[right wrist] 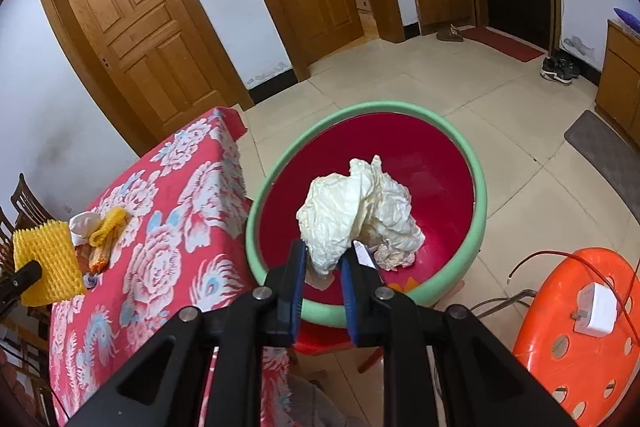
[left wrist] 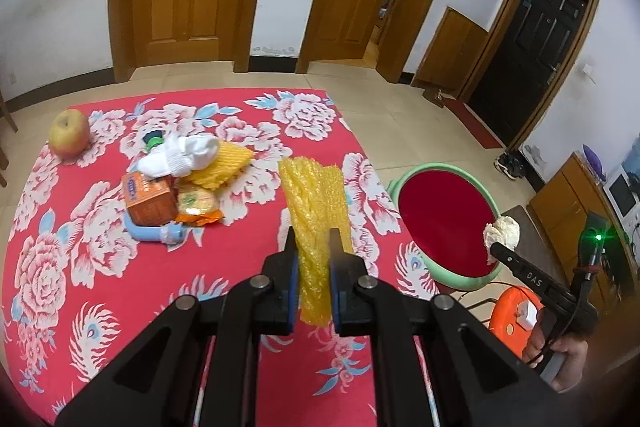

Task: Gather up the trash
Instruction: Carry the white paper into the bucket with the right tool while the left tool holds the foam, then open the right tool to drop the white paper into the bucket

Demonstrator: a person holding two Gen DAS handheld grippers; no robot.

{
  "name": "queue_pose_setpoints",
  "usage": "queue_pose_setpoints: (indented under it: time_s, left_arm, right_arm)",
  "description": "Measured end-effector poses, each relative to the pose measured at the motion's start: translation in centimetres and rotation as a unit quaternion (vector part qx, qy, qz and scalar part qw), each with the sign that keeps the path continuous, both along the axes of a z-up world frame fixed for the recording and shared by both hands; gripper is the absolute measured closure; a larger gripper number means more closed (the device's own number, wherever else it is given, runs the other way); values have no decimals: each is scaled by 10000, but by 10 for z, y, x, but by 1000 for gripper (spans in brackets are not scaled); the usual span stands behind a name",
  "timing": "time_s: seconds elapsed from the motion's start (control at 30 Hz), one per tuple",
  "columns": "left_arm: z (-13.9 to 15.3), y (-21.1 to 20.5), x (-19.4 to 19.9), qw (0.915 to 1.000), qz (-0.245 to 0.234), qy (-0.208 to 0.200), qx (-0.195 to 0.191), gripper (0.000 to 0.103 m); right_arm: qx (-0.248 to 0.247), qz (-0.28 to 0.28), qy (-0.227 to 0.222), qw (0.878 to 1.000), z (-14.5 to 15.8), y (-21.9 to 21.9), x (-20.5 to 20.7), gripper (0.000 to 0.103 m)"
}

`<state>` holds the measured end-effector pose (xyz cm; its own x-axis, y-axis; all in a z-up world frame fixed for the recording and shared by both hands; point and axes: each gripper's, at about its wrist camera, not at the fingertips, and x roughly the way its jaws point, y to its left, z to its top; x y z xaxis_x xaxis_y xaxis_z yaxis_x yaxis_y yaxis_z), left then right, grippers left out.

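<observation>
Gripper right, clamped on crumpled paper above our basin, may snag it on release, dropping it outside.

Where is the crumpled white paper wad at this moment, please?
In the right wrist view the crumpled white paper wad sits centre frame, pinched by the right gripper above the green-rimmed red basin, right of the floral-clothed table.

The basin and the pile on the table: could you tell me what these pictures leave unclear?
- Right wrist view: the crumpled paper in the right gripper hides part of the basin floor.
- Left wrist view: the white sock covers the green-capped item.
- Orange box: print too small.
</observation>
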<state>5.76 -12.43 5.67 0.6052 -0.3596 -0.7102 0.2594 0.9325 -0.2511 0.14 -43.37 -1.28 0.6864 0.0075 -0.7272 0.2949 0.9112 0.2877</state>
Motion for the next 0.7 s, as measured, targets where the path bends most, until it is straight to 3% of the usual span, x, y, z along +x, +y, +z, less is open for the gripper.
queue_pose_setpoints:
  time_s: [0.27,0.43,0.7]
  left_arm:
    - [-7,-21,9,9997,-219,85,8,92]
    - [-10,-38,14,9989,-444,173,22,92]
    - [-11,-73,19,9963,-827,158,147,92]
  right_arm:
    - [36,-106,79,9999,-6,-13,0,81]
    - [94,-204,-9,9997,-4,-16,0,54]
    - [155,-235,-195,9994,5,-22,-7,52]
